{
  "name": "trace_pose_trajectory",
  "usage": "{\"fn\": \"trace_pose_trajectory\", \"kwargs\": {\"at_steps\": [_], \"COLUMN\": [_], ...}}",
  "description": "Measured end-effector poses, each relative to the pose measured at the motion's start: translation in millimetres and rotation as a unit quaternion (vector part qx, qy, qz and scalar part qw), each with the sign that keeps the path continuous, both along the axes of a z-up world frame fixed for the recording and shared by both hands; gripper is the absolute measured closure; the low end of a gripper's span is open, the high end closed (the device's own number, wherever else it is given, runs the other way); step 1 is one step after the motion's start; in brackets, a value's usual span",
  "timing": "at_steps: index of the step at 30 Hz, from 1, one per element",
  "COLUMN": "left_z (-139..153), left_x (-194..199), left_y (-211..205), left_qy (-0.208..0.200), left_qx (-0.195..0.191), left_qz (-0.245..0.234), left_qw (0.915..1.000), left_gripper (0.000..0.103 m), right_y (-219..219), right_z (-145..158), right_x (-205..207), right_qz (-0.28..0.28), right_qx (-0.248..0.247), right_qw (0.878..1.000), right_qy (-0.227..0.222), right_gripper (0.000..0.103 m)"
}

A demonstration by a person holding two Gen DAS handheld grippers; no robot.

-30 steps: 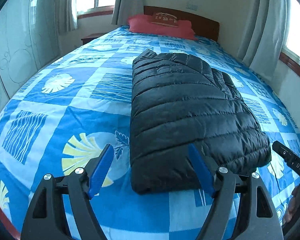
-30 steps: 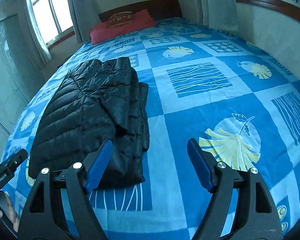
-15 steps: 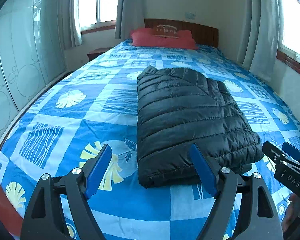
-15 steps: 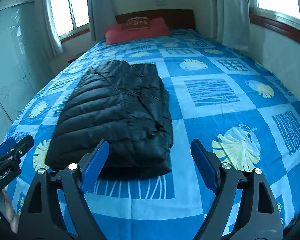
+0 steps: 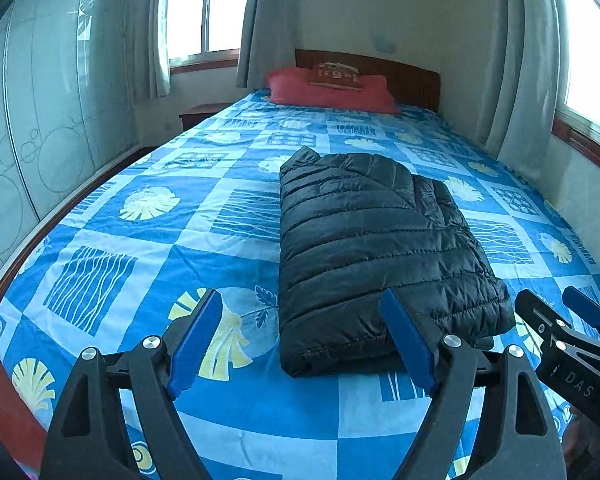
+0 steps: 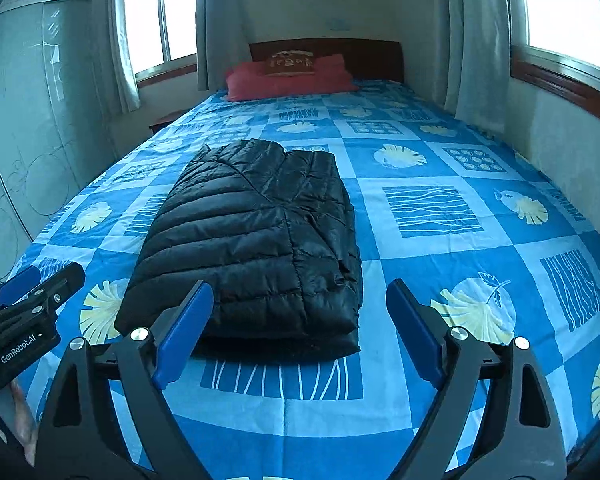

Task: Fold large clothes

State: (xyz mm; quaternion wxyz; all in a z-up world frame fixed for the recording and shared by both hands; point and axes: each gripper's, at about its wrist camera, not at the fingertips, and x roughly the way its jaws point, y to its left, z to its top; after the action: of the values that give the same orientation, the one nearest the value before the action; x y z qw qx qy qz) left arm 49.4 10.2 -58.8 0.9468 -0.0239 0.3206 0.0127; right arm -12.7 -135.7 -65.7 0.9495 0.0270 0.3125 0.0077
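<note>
While the black quilted puffer jacket (image 5: 376,252), folded into a long bundle, lies on the blue patterned bedspread (image 5: 148,236), long axis toward the headboard, left gripper (image 5: 300,336) stands wide and empty; right gripper (image 6: 298,332), jaws opening and empty, looks nearer its near edge.

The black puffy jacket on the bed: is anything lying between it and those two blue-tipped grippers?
Nothing visible. The folded black jacket lies alone on the blue patterned bedsheet. Only bare sheet separates it from the left gripper and the right gripper. Both are empty; the right one's jaws are opening.
</note>
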Motion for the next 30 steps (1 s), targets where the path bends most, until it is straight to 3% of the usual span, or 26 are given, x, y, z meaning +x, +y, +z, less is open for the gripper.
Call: {"fn": "trace_pose_trajectory", "kwargs": {"at_steps": [30], "left_z": [2.5], "left_x": [-4.3], "left_y": [3.4], "left_qy": [-0.006], "left_qx": [-0.001], "left_qz": [0.010], "left_qw": [0.9999], "left_gripper": [0.022], "right_y": [5.0], "right_z": [0.5], "right_x": [-2.1], "right_qz": [0.001], "right_qx": [0.003], "right_qw": [1.000], "right_qy": [-0.003], "right_gripper": [0.015]}}
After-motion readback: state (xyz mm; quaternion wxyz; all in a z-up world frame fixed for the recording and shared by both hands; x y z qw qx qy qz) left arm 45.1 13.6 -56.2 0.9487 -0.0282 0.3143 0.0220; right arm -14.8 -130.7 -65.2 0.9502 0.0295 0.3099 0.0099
